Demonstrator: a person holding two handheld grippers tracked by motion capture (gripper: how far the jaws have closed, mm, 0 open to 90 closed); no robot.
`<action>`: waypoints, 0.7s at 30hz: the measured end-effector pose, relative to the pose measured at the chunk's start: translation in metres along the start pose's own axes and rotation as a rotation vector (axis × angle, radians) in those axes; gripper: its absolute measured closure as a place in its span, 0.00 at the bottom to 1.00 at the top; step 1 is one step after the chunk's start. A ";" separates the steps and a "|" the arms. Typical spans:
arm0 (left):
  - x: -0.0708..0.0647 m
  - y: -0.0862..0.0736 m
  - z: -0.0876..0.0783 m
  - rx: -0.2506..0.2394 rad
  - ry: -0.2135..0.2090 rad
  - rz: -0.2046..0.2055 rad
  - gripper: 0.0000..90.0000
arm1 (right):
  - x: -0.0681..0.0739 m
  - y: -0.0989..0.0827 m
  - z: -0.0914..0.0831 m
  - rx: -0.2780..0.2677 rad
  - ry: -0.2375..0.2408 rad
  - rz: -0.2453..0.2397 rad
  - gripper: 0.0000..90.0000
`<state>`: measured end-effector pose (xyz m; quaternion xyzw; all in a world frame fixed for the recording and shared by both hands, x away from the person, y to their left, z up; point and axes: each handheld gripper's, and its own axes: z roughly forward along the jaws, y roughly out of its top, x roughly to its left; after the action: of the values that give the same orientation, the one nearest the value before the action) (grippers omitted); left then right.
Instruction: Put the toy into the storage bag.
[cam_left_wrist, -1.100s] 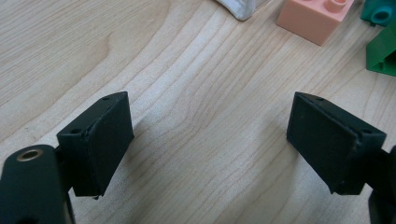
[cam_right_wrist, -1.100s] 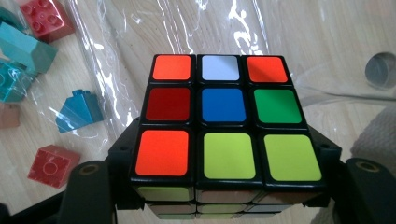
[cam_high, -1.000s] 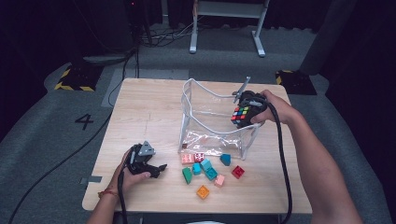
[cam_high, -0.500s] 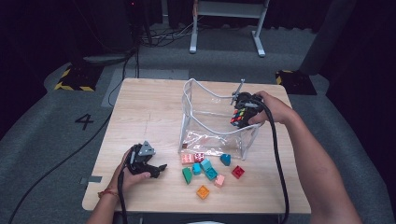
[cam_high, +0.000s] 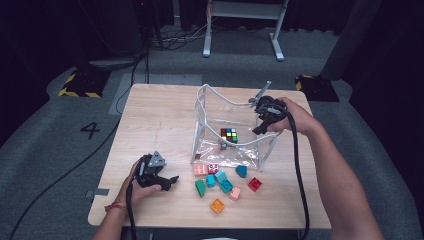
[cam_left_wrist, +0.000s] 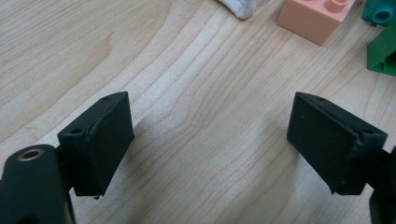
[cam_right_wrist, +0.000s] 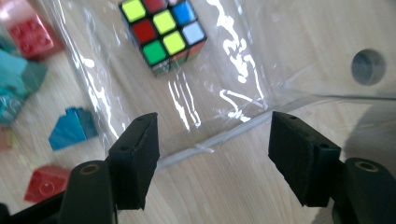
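A puzzle cube (cam_high: 229, 134) lay on the floor of a clear plastic bag (cam_high: 207, 107) that stood open-topped near the middle of a wooden table (cam_high: 160, 115). In the right gripper view the cube (cam_right_wrist: 162, 35) showed through the bag's clear wall (cam_right_wrist: 243, 70), its top a patchwork of yellow, red, blue, green and white squares.

The right gripper (cam_high: 263, 120), held in a person's hand at the bag's right rim, hung above the opening with its jaws apart and nothing between them; beneath them ran the bag's edge and bare wood. The cube sat to the left of it, apart from the pads.

At the near left of the table the left gripper (cam_high: 167, 181) rested low over the wood, jaws spread wide and empty, with only tabletop between them (cam_left_wrist: 210, 140).

Loose toy bricks lay scattered just in front of the bag: a pink brick (cam_high: 201, 170), a green one (cam_high: 200, 187), teal ones (cam_high: 222, 181), a red one (cam_high: 255, 184) and an orange one (cam_high: 217, 205) nearest the table's edge. A cable (cam_high: 300, 180) trailed from the right gripper along the person's forearm.
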<state>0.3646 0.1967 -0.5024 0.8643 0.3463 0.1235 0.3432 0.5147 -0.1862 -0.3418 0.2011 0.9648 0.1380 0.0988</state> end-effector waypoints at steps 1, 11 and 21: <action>0.000 0.000 0.000 0.000 0.000 0.000 0.16 | 0.000 0.000 0.000 0.000 0.000 0.000 0.38; 0.000 0.000 0.000 0.001 0.000 0.001 0.16 | 0.001 -0.020 -0.034 -0.302 -0.078 0.014 0.35; 0.000 0.000 0.000 0.003 0.000 0.000 0.16 | 0.010 -0.040 -0.062 -0.491 -0.121 0.087 0.31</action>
<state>0.3645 0.1968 -0.5022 0.8649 0.3464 0.1230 0.3418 0.4756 -0.2313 -0.2967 0.2203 0.8851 0.3600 0.1962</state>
